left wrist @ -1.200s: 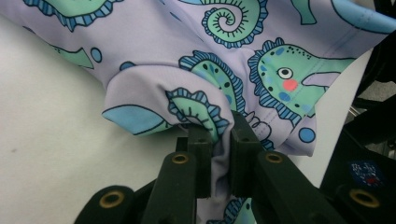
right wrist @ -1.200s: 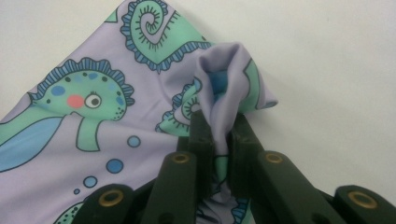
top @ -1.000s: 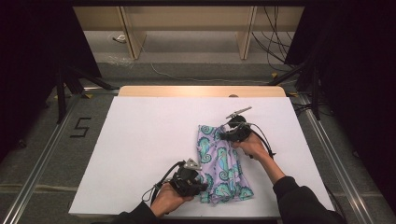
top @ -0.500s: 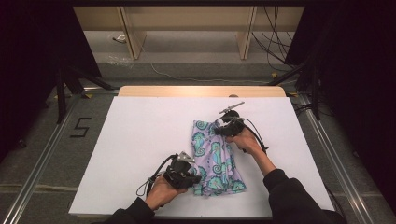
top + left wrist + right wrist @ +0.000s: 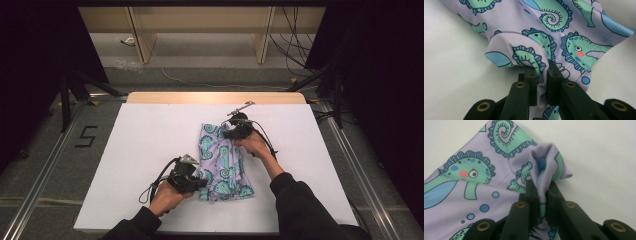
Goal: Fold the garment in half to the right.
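- Since a second ago, the seahorse-print cloth (image 5: 222, 162) has been dragged leftward on the white table (image 5: 140, 150), toward the middle of the high view; it is judged that it is being repositioned for folding or spreading.
- The left gripper (image 5: 197, 182), at lower centre-left, is clamped on the near left edge of the cloth (image 5: 541, 66).
- The right gripper (image 5: 227, 134), above centre, is closed on a bunched far corner (image 5: 544, 170); the cloth is stretched between both.

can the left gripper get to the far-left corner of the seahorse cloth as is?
Probably not yet: the left gripper is shut on the cloth's near edge, so it must let go first. The white tabletop between looks free.
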Demonstrator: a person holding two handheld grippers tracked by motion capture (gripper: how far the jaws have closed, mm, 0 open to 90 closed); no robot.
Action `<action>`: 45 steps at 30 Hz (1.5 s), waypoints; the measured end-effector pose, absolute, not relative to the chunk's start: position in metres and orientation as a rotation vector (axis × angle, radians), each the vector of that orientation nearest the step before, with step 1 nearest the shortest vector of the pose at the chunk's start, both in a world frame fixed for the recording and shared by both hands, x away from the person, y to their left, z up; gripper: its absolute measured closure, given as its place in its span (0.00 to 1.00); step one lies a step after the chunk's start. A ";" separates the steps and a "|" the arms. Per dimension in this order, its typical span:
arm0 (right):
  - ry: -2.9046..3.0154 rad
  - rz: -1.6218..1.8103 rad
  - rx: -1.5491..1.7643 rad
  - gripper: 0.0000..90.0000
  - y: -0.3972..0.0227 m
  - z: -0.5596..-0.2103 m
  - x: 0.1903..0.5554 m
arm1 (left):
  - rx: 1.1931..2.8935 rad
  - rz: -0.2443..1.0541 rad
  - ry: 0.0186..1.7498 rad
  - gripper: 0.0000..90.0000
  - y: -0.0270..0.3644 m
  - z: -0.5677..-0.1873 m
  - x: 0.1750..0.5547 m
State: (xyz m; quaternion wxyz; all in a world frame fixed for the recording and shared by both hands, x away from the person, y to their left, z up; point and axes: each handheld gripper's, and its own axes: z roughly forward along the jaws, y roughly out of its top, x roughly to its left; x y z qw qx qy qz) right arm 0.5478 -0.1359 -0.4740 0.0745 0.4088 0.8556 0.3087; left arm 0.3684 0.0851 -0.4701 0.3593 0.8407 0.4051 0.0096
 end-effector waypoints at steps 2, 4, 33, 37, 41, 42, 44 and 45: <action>2.567 0.920 1.230 0.92 -0.134 -0.474 0.550 | 2.163 0.033 1.054 0.91 0.087 -0.470 0.371; 2.564 0.916 1.232 0.92 -0.131 -0.473 0.553 | 2.163 0.041 1.059 0.91 0.088 -0.470 0.373; 2.543 0.851 1.233 0.88 -0.114 -0.472 0.569 | 2.155 0.081 1.093 0.90 0.103 -0.471 0.388; 2.530 0.835 1.246 0.82 -0.114 -0.472 0.569 | 2.155 0.075 1.084 0.89 0.101 -0.471 0.387; 2.506 0.817 1.284 0.70 -0.116 -0.470 0.570 | 2.157 0.051 1.086 0.77 0.101 -0.470 0.387; 2.498 0.809 1.287 0.68 -0.117 -0.470 0.570 | 2.159 0.056 1.088 0.71 0.101 -0.469 0.386; 2.475 0.791 1.297 0.65 -0.119 -0.468 0.569 | 2.143 0.066 1.092 0.59 0.101 -0.466 0.382; 2.463 0.787 1.307 0.63 -0.122 -0.466 0.569 | 2.141 0.067 1.094 0.51 0.100 -0.464 0.381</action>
